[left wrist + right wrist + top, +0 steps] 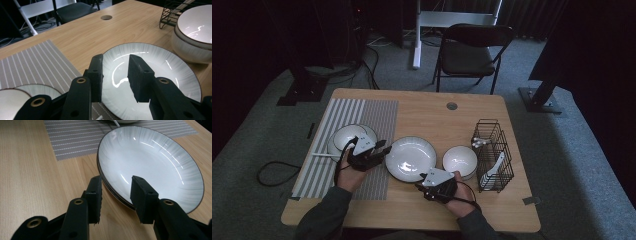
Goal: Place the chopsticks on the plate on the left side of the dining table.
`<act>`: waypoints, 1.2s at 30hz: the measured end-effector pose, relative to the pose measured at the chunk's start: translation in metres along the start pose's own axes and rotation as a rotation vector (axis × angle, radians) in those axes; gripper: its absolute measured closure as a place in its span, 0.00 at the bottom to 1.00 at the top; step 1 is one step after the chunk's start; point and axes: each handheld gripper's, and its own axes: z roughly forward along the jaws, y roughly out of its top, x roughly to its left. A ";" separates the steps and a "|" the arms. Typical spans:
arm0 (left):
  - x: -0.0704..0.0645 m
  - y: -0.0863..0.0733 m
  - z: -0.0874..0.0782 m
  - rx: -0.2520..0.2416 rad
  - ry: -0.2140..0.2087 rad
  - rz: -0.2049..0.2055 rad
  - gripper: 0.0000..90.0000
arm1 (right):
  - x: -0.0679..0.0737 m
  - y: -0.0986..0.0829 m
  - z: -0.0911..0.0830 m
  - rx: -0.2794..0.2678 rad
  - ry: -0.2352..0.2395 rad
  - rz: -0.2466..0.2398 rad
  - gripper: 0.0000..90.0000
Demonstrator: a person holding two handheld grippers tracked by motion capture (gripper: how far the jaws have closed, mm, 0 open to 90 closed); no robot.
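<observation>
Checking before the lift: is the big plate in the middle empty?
Empty. The plate shows a bare, glossy white inside in both gripper views, holding only light reflections.

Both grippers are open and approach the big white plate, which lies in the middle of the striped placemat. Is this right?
Not quite. Both the left gripper and the right gripper are open at the plate, but the high view shows the plate on the bare wooden table, just right of the striped placemat, not in its middle.

The counter point(422, 112) carries one striped placemat point(357, 112), one flat plate point(410, 158), two bowls point(460, 160) point(347, 137), one wire rack point(493, 150), and two grippers point(384, 150) point(419, 186); one folding chair point(469, 52) stands behind.
</observation>
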 end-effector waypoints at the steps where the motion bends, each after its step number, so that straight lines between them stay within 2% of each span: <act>1: -0.001 0.001 0.001 -0.001 -0.001 0.003 0.73 | -0.001 -0.001 0.000 -0.002 -0.002 0.003 0.68; 9: -0.004 0.014 0.006 -0.018 -0.018 0.032 0.73 | -0.004 -0.007 -0.005 -0.008 -0.012 0.018 0.67; 24: -0.009 0.034 0.009 -0.061 -0.047 0.054 0.73 | 0.000 -0.023 -0.008 -0.004 -0.006 0.054 0.66; 36: -0.018 0.049 0.021 -0.066 -0.086 0.086 0.73 | 0.000 -0.033 -0.009 -0.005 -0.007 0.077 0.66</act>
